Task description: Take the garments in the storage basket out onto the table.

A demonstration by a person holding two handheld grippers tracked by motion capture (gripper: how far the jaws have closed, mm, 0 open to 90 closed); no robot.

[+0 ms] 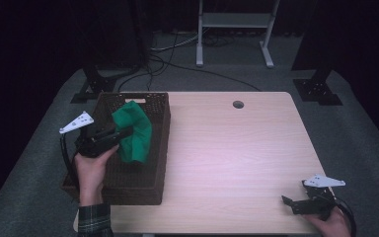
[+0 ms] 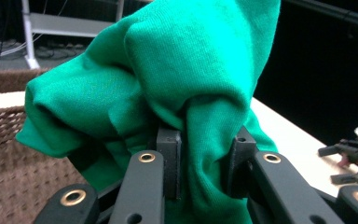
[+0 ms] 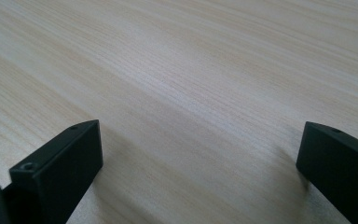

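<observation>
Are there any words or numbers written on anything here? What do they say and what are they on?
None: no words, numbers, labels or signs can be read.
Green cloth: plain knit, no tag or print showing.
Brown basket: plain weave, no label.
Table: bare wood grain.
Left gripper and right gripper: black jaws, no markings.

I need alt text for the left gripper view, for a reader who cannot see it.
A bunched green cloth is pinched between the two black jaws of the left gripper, above a brown woven basket. A pale wooden table lies behind, at right.
</observation>
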